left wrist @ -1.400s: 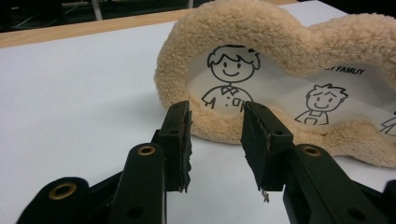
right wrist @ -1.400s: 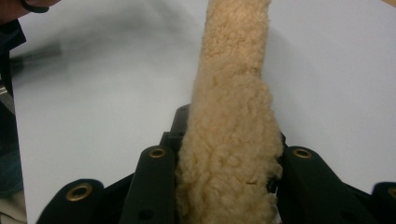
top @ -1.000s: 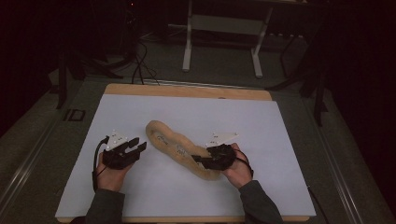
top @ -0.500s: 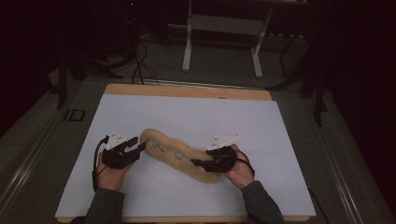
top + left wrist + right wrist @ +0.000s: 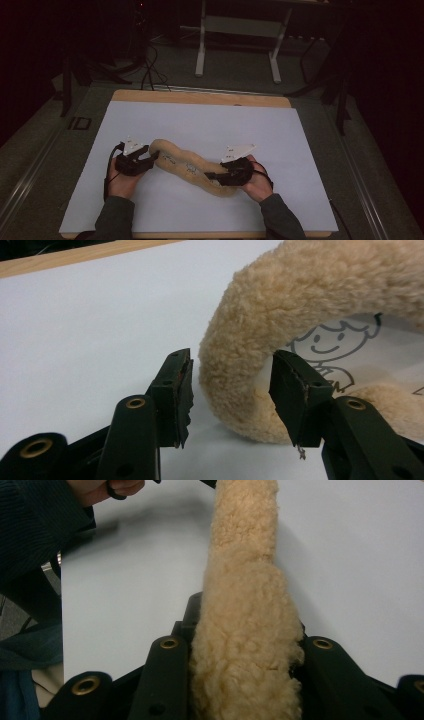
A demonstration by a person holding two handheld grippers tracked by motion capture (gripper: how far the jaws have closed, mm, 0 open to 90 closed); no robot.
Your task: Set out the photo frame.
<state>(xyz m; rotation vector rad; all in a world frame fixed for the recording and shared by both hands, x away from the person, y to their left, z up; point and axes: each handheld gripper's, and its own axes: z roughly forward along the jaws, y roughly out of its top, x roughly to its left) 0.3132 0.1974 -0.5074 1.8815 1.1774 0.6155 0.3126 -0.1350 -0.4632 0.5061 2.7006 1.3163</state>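
Observation:
A long tan fleece piece (image 5: 185, 167) with a white face printed with cartoon figures lies bent in an S on the white sheet (image 5: 200, 120). My left gripper (image 5: 150, 159) is at its left end. In the left gripper view the curled fleece rim (image 5: 300, 295) sits between the jaws of the left gripper (image 5: 230, 390), with a gap on each side; the jaws have just been opening. My right gripper (image 5: 212, 176) is shut on the right end. In the right gripper view the fleece (image 5: 245, 555) is squeezed between the jaws of the right gripper (image 5: 245, 620).
The sheet covers a wooden tabletop whose bare far edge (image 5: 200, 97) shows. Behind the table stand a metal frame (image 5: 235, 45) and floor cables (image 5: 147, 65). A dark sleeve (image 5: 35, 535) of the other arm shows in the right gripper view.
The fleece piece was straight and is now bent into an S. My left gripper, first apart from it, has closed in on its left end and its jaws stand wider. The right gripper has stayed put.

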